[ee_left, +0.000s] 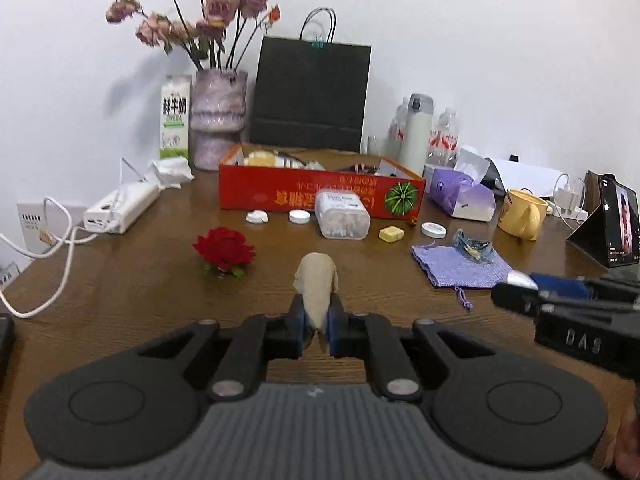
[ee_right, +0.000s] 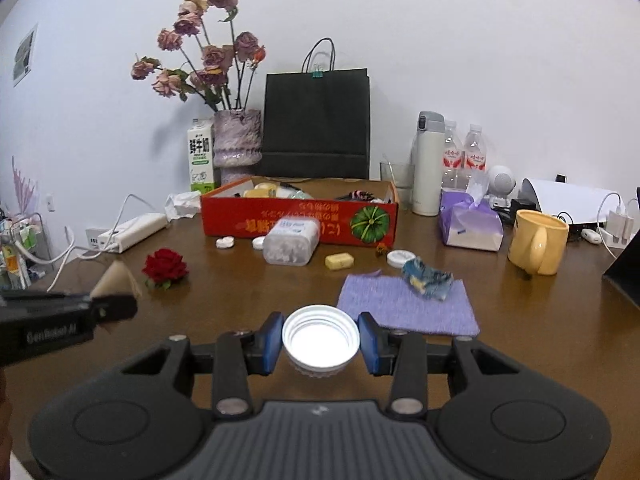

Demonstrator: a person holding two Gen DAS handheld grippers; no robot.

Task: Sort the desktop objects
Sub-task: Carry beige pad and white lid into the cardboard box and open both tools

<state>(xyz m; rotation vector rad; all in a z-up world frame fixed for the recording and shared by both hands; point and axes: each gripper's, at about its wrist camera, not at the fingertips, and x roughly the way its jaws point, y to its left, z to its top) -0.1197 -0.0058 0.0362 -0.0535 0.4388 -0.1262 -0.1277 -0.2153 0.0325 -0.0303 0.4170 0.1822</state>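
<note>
My left gripper is shut on a beige scrap of paper that sticks up between its blue pads, above the wooden desk. My right gripper is shut on a white screw lid, open side up. Each gripper shows at the edge of the other's view: the right gripper at the right, the left gripper at the left. Ahead stands a red cardboard box holding several small items. Before it lie a clear plastic container, a red rose head, small white lids and a yellow block.
A purple cloth pouch with a blue crumpled wrapper lies right of centre. A yellow mug, purple tissue pack, bottles, a flask, a black paper bag, a vase of dried flowers, a milk carton and a white power strip line the back.
</note>
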